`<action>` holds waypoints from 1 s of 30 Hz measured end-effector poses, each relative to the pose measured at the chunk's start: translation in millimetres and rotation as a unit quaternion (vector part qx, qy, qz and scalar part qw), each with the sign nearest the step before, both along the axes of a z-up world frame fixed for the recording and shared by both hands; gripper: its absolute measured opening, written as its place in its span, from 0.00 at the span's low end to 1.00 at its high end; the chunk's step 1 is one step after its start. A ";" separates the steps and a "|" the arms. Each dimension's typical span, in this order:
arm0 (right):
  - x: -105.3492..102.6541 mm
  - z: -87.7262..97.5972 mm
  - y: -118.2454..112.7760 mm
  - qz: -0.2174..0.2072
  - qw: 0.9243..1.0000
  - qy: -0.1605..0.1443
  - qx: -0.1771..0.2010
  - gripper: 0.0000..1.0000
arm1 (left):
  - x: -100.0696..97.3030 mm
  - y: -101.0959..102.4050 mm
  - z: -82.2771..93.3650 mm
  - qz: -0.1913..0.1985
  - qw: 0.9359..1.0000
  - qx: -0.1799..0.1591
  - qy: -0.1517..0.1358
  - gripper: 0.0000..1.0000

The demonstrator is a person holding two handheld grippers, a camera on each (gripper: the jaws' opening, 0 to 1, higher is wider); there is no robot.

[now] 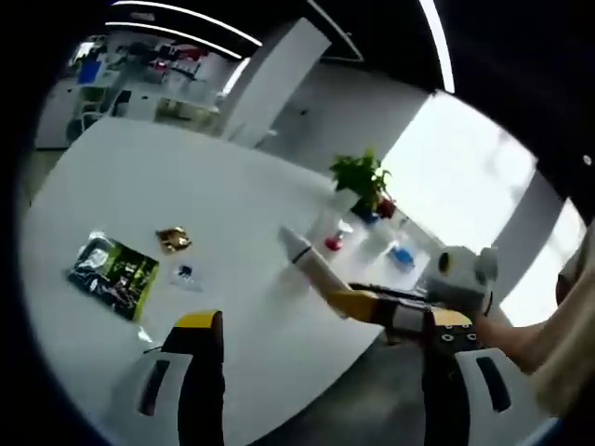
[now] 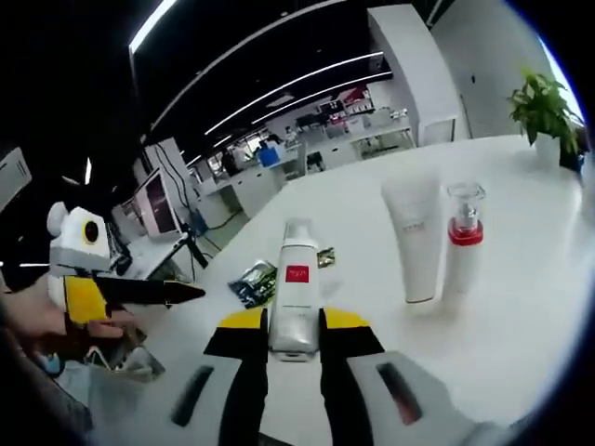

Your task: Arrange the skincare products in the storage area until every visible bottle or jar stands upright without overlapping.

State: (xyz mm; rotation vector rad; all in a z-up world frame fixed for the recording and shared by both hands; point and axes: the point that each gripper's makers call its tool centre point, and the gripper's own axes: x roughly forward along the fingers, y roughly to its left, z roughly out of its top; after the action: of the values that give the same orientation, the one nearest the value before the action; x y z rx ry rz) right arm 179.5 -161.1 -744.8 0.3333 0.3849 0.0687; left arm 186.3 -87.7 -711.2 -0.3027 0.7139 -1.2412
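Partway: right tool (image 2: 294, 339) grips a white bottle (image 2: 297, 297) above the counter (image 2: 521, 307); at two o'clock, a white tube (image 2: 415, 237) and red-collared pump bottle (image 2: 463, 237) stand upright. Left tool (image 1: 325, 358) gapes wide.

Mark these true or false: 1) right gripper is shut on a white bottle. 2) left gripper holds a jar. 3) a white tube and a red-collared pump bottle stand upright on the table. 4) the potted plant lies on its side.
1) True: the right gripper is shut on the white bottle.
2) False: the left gripper is open, nothing between its jaws.
3) True: the white tube and pump bottle stand side by side on the table.
4) False: the potted plant stands upright.
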 end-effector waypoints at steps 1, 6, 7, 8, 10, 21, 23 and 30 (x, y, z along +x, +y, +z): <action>-1.6 2.6 1.3 0.003 1.000 -0.003 -0.003 0.19 | -0.4 -2.5 1.8 0.001 1.000 -0.004 0.003 0.85; -9.9 19.3 9.4 0.023 0.999 -0.022 -0.016 0.19 | -4.0 -14.3 11.1 0.012 0.999 -0.036 0.035 0.85; -11.6 24.0 12.8 0.032 0.999 -0.029 -0.020 0.19 | -4.5 -15.8 11.7 0.015 0.998 -0.040 0.040 0.85; -13.4 26.4 14.7 0.039 0.998 -0.032 -0.024 0.19 | -5.4 -17.8 11.9 0.018 0.998 -0.043 0.046 0.85; -17.3 32.2 19.8 0.052 0.997 -0.038 -0.032 0.19 | -7.5 -21.9 12.3 0.019 0.997 -0.047 0.053 0.85; -36.8 52.3 28.4 0.103 0.987 -0.062 -0.103 0.19 | -20.6 -49.7 26.4 0.018 0.992 -0.091 0.090 0.72; -40.5 55.2 28.4 0.106 0.987 -0.065 -0.105 0.19 | -21.8 -53.1 28.8 0.017 0.990 -0.099 0.094 0.67; -52.0 58.2 23.5 0.117 0.983 -0.070 -0.119 0.20 | -22.2 -60.1 28.8 0.032 0.987 -0.109 0.111 0.47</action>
State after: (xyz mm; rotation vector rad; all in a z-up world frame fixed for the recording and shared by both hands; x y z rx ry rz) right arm 127.4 -137.6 -686.6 0.0443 0.2882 0.2735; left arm 164.1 -147.8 -682.4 -0.6483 0.7530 -1.2380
